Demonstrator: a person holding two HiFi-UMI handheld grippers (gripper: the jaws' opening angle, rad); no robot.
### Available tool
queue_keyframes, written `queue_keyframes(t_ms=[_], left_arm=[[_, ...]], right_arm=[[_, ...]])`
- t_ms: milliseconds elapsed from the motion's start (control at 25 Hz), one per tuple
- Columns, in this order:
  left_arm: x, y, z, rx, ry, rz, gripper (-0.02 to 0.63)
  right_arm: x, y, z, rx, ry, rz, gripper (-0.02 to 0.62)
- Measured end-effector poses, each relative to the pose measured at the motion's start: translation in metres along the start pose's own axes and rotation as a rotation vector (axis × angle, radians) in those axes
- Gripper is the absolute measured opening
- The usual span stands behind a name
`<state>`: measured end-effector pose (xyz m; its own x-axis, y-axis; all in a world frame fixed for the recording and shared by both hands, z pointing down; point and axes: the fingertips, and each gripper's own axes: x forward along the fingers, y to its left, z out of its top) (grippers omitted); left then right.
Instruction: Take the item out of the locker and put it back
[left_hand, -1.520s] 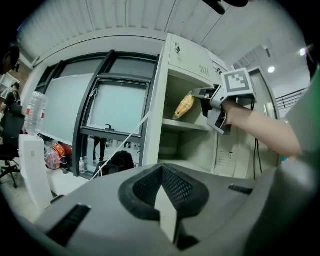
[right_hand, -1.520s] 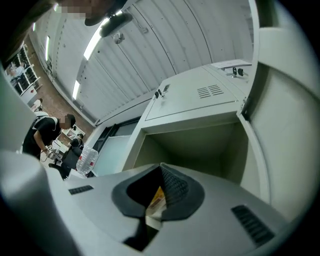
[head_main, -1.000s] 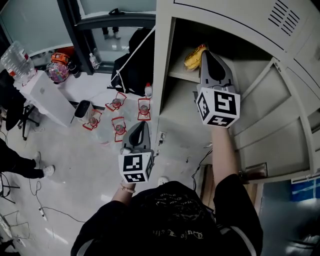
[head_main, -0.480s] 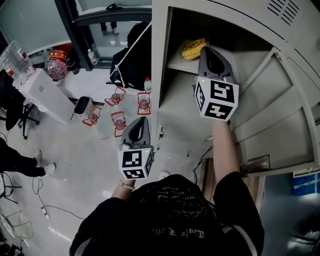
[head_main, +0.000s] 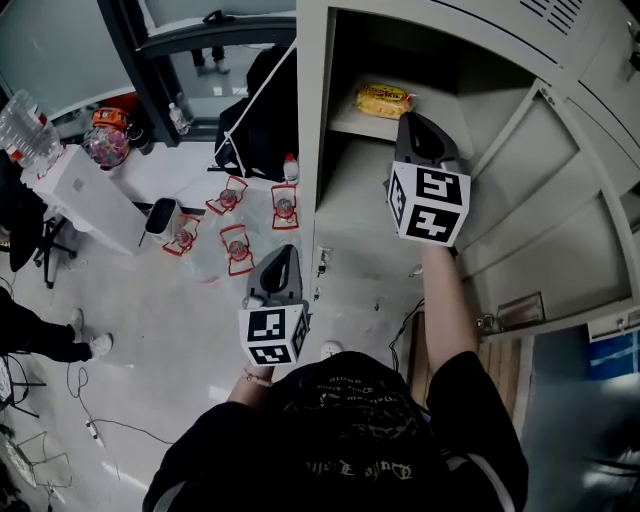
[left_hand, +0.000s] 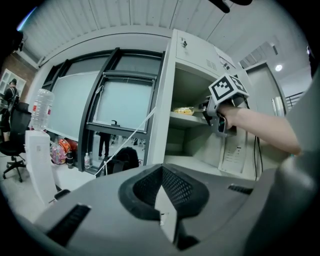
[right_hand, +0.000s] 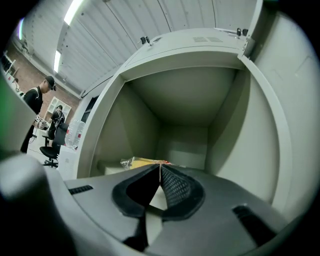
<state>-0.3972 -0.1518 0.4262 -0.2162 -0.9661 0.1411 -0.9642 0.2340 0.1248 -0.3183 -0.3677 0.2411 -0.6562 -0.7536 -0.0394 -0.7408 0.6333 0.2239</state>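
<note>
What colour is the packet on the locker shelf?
Mostly yellow packet; clearest in the head view.

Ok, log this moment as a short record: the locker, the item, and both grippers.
locker: locker stands with its door open
item: yellow snack packet, lying on the upper shelf
right gripper: right gripper is at the locker opening, pointing in toward the shelf; jaws together, nothing between them
left gripper: left gripper is lower, outside the locker; jaws together, empty
task state: packet in the locker, held by neither gripper
</note>
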Motion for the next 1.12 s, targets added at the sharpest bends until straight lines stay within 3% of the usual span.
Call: queue_keyframes(t_ms=[320,440,520,1120], left_arm=[[-0.006,0.001,-0.009,-0.006,0.019,-0.008,0.006],[-0.008,0.001,-0.012,-0.006,0.022,-0.011,0.006],[-0.010,0.002,-0.013,-0.003,0.024,-0.010,0.006],[-0.050,-0.012,-0.021,0.009,0.002,-0.053,0.006]], right_arm=[[-0.003,0.001,-0.009,0.038,0.010,-0.015,0.009],[-0.003,0.004,-0.011,0.063,0.011,0.012,0.139],[-0.004,0.006,-0.012,0.066,0.013,0.019,0.167],[-0.080,0.040,-0.008,0.059,-0.070,0.108,0.193]])
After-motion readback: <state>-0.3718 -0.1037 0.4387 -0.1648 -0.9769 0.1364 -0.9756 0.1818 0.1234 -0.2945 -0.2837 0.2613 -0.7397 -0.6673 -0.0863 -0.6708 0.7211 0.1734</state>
